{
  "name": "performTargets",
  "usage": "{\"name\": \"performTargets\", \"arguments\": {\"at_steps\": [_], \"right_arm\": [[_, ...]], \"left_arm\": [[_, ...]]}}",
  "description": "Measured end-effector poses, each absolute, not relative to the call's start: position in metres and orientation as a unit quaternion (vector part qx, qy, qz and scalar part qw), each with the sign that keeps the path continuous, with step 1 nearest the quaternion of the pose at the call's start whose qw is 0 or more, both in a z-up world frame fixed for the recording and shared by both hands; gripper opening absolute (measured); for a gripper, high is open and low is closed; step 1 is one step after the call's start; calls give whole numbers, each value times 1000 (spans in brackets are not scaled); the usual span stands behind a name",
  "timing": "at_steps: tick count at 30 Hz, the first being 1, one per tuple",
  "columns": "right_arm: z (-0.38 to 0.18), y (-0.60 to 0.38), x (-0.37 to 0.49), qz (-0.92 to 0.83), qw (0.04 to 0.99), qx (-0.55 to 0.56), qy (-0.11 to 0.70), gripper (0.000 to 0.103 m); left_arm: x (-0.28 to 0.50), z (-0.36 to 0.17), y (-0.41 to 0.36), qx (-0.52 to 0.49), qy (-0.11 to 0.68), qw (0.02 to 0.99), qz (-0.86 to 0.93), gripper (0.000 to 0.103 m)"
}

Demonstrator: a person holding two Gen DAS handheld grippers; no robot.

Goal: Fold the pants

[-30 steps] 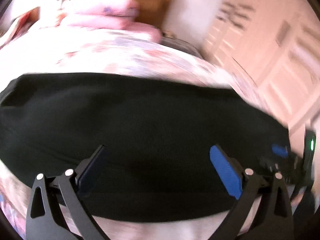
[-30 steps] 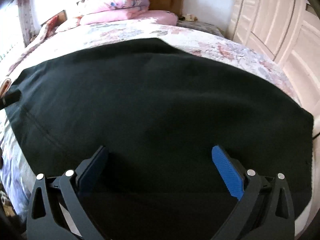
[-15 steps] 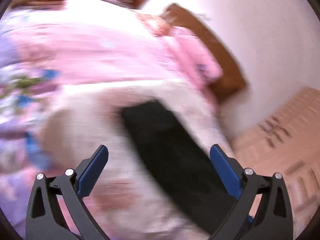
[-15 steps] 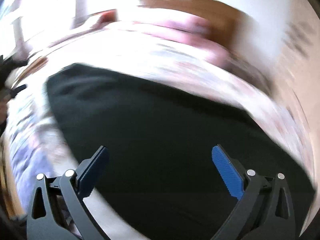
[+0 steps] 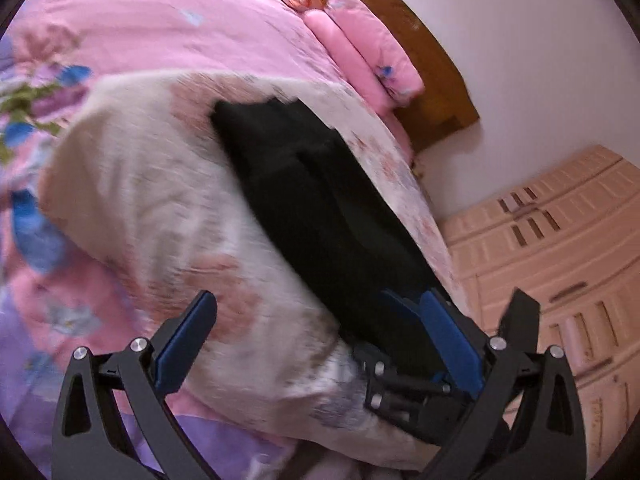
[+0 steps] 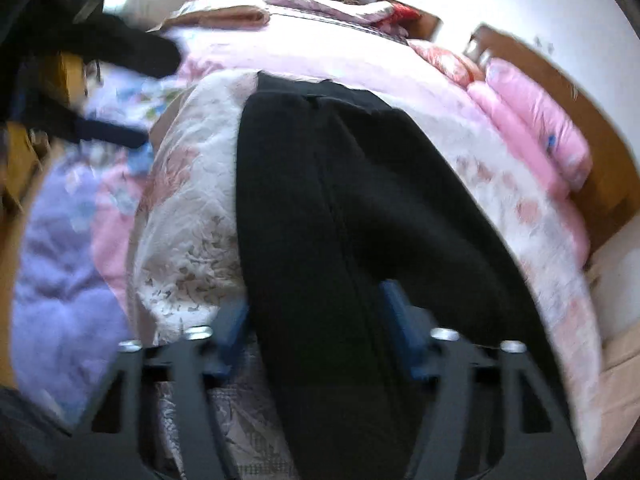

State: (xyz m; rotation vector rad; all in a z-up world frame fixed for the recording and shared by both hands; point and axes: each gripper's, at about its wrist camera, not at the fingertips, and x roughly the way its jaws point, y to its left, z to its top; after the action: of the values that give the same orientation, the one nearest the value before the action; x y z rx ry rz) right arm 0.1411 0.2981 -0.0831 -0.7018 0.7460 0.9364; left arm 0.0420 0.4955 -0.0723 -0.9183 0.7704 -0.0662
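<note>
Floral bedding [image 5: 152, 208] covers the bed before you, with folded pink quilts [image 5: 372, 52] against the wooden headboard [image 5: 436, 80]. Your black pants [image 6: 340, 208] lie in a long folded strip on the pale floral cover. Your left hand-held gripper [image 5: 320, 340] hangs wide open above the cover beside the pants, gripping nothing. Your right hand-held gripper [image 6: 316, 328] is closing, its blue pads astride the pants' near end; through the blur they seem not yet pressing.
</note>
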Motion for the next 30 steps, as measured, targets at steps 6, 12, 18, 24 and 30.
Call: {"name": "performTargets", "arguments": {"at_steps": [6,12,18,24,30], "right_arm": [[-61,284,167,446,781,-218,380,27],[-56,282,173,447,781,-206,385,27],[-57,283,167,447,782,-206,383,27],[-54,256,158,499,743,-141,424,78],[-38,166,162,449,780,-76,429,99]], "left_arm": [[72,-97,499,-490,362,791,-63,101],[108,-103,510,-517,347,780,-63,101],[147,-111,526,-524,316,790,-43,101],[144,-112,542,-521,278,807,-2,39],[139,-105,547,-489,282,826,-13,36]]}}
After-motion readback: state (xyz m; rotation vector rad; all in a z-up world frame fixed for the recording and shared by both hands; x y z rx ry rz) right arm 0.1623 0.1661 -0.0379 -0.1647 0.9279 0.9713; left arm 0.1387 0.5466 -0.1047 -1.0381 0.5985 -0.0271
